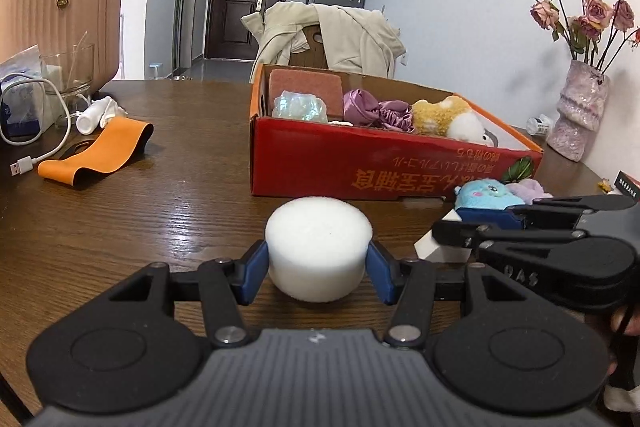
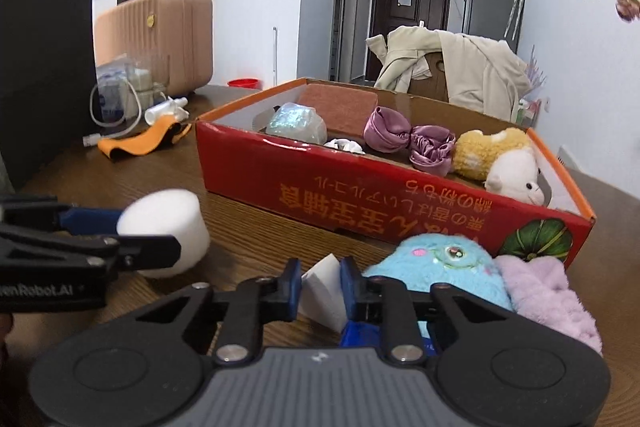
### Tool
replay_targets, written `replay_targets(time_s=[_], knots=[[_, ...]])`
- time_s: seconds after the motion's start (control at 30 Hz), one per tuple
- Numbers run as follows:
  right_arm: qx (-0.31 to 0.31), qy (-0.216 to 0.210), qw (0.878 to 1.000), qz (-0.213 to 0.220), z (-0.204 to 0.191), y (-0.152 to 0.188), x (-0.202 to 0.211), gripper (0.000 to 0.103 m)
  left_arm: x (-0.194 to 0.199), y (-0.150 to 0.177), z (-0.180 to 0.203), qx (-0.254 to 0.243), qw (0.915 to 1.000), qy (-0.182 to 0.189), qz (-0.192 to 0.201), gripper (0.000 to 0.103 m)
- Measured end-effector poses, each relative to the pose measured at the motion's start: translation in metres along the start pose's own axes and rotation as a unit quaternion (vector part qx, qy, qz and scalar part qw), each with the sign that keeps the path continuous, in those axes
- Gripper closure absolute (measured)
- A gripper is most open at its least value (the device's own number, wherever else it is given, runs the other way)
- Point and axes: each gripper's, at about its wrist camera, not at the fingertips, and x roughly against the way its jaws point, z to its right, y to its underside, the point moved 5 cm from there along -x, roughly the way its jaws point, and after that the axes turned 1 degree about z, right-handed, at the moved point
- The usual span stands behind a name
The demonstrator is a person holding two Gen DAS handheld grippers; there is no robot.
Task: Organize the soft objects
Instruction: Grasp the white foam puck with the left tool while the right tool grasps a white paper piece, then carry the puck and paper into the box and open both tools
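Left wrist view shows the white foam cylinder (image 1: 318, 247) standing on the wooden table (image 1: 160, 211) in front of the red cardboard box (image 1: 360, 163), with the left gripper (image 1: 318, 269) closed around it, a blue pad (image 1: 254, 277) pressing each side. Just to the right of the cylinder, still in front of the box, the right gripper (image 2: 320, 291) is nearly closed, pinching a white wedge-shaped foam piece (image 2: 322, 297) between its blue pads (image 2: 350, 287). Against the box's near right corner lie a blue plush toy (image 2: 436, 263) and, touching it, a lilac fluffy cloth (image 2: 544, 295). Inside the box sit a reddish-brown sponge block (image 1: 306, 87), an iridescent wrapped bundle (image 1: 300, 107), a mauve satin cloth (image 1: 362, 105) beside a mauve scrunchie (image 1: 394, 115), and a yellow-and-white stuffed animal (image 1: 452, 121) at the right end. Left of the box lie an orange band (image 1: 96, 151), a white cable (image 1: 44, 143) and a small white bottle (image 1: 92, 115), with a glass jar (image 1: 70, 79) and a pink suitcase (image 1: 60, 23) farther left. Right of the box stands a vase of dried roses (image 1: 580, 107); behind it, a chair draped with a beige jacket (image 1: 332, 35).
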Motion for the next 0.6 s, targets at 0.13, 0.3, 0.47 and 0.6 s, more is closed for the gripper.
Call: replay_targets(time_s=[0.13, 0.3, 0.47, 0.6], knots=[[-0.010, 0.005, 1.000, 0.021, 0.002, -0.006, 0.012, 0.086, -0.003, 0.002, 0.002, -0.008, 1.0000, -0.004, 0.001, 0.049], [-0.035, -0.002, 0.996, 0.081, -0.003, -0.014, 0.068, 0.086, 0.015, 0.000, 0.007, -0.026, 0.9988, -0.038, 0.018, 0.049], [-0.068, 0.000, 0.993, 0.092, 0.000, 0.007, 0.122, 0.085, 0.078, 0.002, 0.032, -0.034, 0.9982, 0.006, 0.048, 0.049], [-0.059, 0.014, 0.993, 0.102, 0.002, 0.015, 0.153, 0.085, 0.114, 0.006, 0.053, -0.042, 0.9965, 0.025, 0.069, 0.049]])
